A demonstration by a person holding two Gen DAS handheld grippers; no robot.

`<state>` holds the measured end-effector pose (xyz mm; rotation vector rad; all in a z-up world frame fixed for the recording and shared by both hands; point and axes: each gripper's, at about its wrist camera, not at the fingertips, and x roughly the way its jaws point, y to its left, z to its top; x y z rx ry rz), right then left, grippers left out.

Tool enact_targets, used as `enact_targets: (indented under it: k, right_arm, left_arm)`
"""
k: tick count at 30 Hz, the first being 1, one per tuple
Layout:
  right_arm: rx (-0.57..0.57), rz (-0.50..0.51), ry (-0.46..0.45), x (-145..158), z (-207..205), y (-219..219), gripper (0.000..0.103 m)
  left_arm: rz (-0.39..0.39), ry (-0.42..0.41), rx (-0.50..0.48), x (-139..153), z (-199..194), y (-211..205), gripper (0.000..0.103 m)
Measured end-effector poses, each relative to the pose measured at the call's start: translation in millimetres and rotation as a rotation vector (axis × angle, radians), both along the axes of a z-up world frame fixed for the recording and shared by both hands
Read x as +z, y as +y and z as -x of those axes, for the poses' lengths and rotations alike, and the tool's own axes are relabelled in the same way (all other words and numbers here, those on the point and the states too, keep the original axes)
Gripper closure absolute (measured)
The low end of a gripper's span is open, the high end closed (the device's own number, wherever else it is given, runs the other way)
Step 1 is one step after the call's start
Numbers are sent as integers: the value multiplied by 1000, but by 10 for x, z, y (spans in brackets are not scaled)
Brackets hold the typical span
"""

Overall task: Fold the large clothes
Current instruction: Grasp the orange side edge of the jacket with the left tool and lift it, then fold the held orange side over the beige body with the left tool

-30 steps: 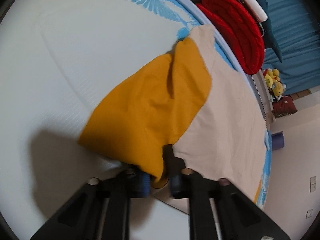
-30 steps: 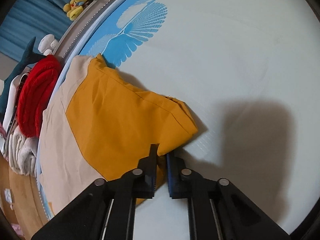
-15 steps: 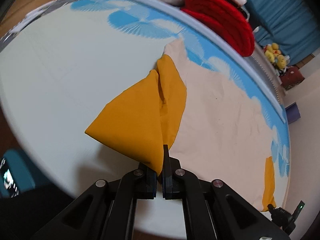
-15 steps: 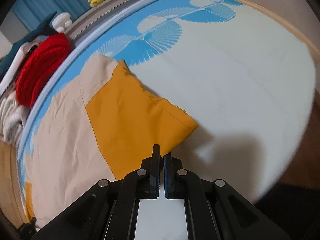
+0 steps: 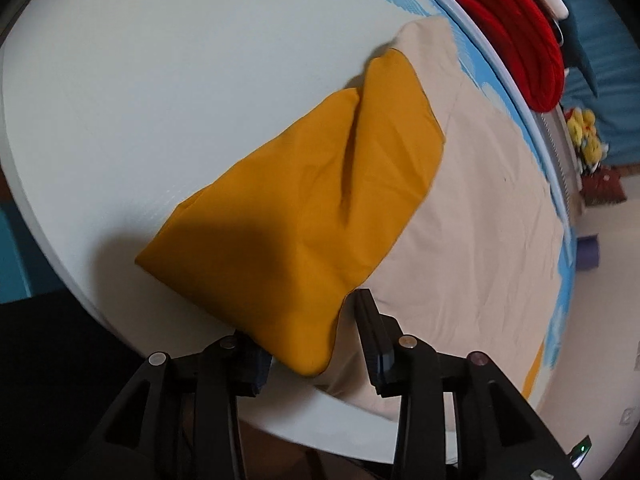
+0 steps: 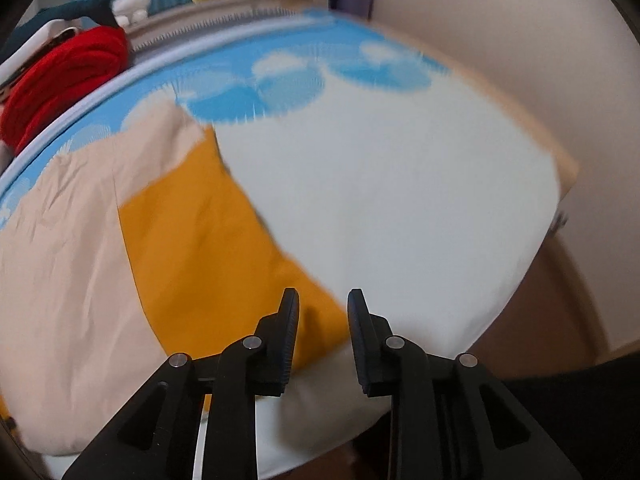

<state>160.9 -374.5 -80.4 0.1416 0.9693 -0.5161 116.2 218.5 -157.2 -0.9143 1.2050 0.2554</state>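
While both tools hang over the near edge of the bed, the scene reads as follows:

Garment: a large two-tone cloth garment, mustard-yellow panel (image 5: 320, 208) joined to a beige panel (image 5: 492, 216), lies spread on the bed, reaching from the near edge towards the far rim.
Yellow panel: it is folded over in a rough triangle, with a long crease running through it; one rounded corner droops at the near edge.
Surface: a pale mint mattress cover with a blue feather-fan print (image 6: 380, 200) along its far side; the garment rests on it, beige part towards the printed side.
Left tool: the left tool (image 5: 316, 344) has its jaws spreading apart; the drooping yellow corner sits between the black fingers, loose, with a clear gap to the right finger (image 5: 372, 336). Released.
Right tool: the right tool (image 6: 323, 332) has jaws also parting; the yellow edge shows in the gap below them, but the pads do not press it. Released. This view is blurred.
Beyond the bed: a red knitted bundle (image 5: 516, 36) lies just past the rim, and yellow plush toys (image 5: 584, 132) sit farther along against a teal curtain (image 5: 612, 60).
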Motion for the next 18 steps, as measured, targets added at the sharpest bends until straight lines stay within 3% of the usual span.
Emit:
enact_targets:
  k: [3, 6, 8, 11, 14, 18]
  right_arm:
    - [58, 63, -104, 200, -22, 202, 76]
    - [200, 9, -189, 306, -79, 503, 76]
    - [351, -58, -215, 299, -161, 822, 76]
    - [545, -162, -168, 152, -324, 1269, 76]
    - [670, -132, -72, -41, -450, 1671, 76]
    - [739, -27, 209, -651, -770, 1970, 76]
  left_arm:
    - [-5, -22, 5, -15, -48, -13, 68]
    - [-13, -47, 32, -27, -40, -24, 68]
    - [-26, -62, 44, -5, -35, -43, 71]
    - [-74, -76, 26, 56, -75, -108, 90]
    - [-126, -105, 11, 197, -113, -205, 96]
    - [-221, -187, -54, 460, -141, -354, 99]
